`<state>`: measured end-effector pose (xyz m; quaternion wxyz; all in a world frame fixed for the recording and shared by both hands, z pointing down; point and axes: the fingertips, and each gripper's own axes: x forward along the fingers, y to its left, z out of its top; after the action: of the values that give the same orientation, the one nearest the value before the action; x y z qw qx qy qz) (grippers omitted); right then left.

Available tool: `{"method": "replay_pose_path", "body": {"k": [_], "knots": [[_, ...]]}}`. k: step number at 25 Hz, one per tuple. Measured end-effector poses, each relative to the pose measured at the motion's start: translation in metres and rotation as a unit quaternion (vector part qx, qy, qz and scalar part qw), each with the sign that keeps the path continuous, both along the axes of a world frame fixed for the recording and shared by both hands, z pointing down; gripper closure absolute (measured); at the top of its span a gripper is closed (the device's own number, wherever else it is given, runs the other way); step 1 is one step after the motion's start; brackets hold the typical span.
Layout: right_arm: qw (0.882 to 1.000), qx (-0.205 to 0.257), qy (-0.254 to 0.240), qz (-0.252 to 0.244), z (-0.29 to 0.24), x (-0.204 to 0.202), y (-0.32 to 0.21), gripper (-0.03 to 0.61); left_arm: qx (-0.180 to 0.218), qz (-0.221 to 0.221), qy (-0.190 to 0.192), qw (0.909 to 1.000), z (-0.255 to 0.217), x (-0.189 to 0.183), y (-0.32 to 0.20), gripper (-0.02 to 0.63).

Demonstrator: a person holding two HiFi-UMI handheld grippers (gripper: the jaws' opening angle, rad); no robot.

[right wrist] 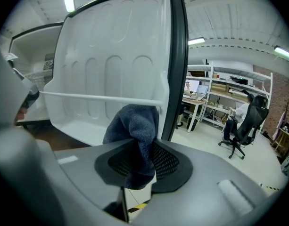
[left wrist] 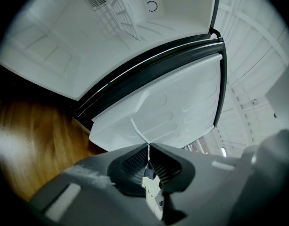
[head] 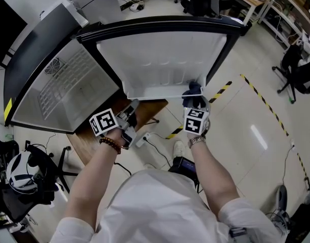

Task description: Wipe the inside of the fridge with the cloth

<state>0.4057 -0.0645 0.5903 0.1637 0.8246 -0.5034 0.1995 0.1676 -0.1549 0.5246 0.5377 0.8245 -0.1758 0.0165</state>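
Two grippers are up at an open fridge [head: 63, 90] on a wood table [head: 91, 143]. Far L is the white fridge cavity w/ wire shelf [head: 61, 92] and round vent [head: 52, 66]. L gripper [head: 128, 115] sits just below the cavity's corner, near the door's bottom edge, pointing almost level. Its fingers are together w/ nothing clearly gripped. A thin white line runs from the tips toward the door, can't tell what. L forearm comes up from below, bead bracelet [head: 112, 145] at the wrist.

Centre: door [head: 160, 54] is swung wide, white liner facing the person, w/ a rail [right wrist: 102, 98] across its lower shelf. R gripper [head: 195, 103] is at the door's lower R corner, tilted down a bit, fingers clamped on the cloth [head: 193, 89]. The dark blue cloth bunches up out of the fingers and reaches the rail's R end, beside the black seal [right wrist: 179, 55]. R arm is nearly straight, watch [head: 196, 141] at the wrist.

Cables [head: 155, 147] lie on the floor below. R of the door is yellow-black tape [head: 221, 90], then a chair [head: 296, 72], well apart.
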Motion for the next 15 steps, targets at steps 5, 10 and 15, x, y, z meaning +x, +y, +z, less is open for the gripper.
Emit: {"method": "replay_pose_path", "body": {"k": [5, 10, 15], "knots": [[1.0, 0.001, -0.002, -0.006, -0.002, 0.0, 0.004, 0.491, -0.001, -0.002, -0.003, 1.0, 0.002, 0.001, 0.001, 0.604], [0.998, -0.015, 0.008, -0.055, -0.003, -0.019, 0.009, 0.491, -0.004, -0.007, -0.003, 1.0, 0.009, 0.002, 0.003, 0.609], [0.993, -0.049, 0.02, -0.108, 0.008, -0.046, 0.027, 0.491, -0.008, -0.013, -0.003, 0.9999, 0.024, 0.003, 0.0, 0.611]]}}
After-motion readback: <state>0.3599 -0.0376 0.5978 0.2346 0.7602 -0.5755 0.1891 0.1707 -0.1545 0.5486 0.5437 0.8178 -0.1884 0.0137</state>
